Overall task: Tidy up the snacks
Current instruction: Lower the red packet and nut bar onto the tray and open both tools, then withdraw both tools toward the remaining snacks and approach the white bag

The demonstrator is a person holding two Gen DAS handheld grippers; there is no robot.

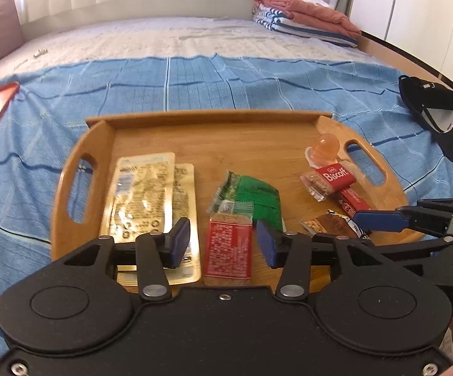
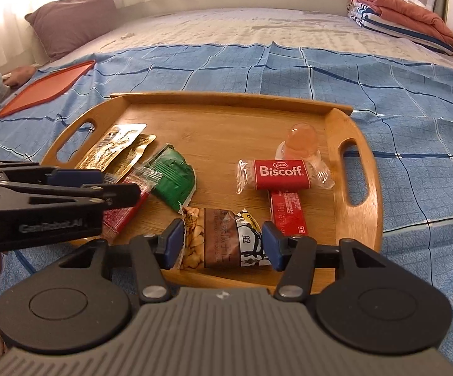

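A wooden tray [image 1: 213, 125] [image 2: 226, 100] lies on the blue bedspread and holds several snacks. My left gripper [image 1: 223, 241] is open, its pads either side of a red packet [image 1: 228, 250] without touching it; two gold packets [image 1: 145, 194] and a green packet [image 1: 257, 197] lie beside it. My right gripper [image 2: 223, 244] is open around a brown nut-snack packet [image 2: 223, 241] at the tray's near edge, pads close to its ends. A Biscoff biscuit [image 2: 281, 174], a red bar [image 2: 285, 211] and an orange jelly cup [image 2: 301, 141] lie at the right.
A red lid [image 2: 48, 86] lies on the bedspread to the left. A black cap [image 1: 439, 119] lies to the right. Folded towels [image 2: 401, 12] and a purple pillow [image 2: 73, 18] sit at the far end of the bed.
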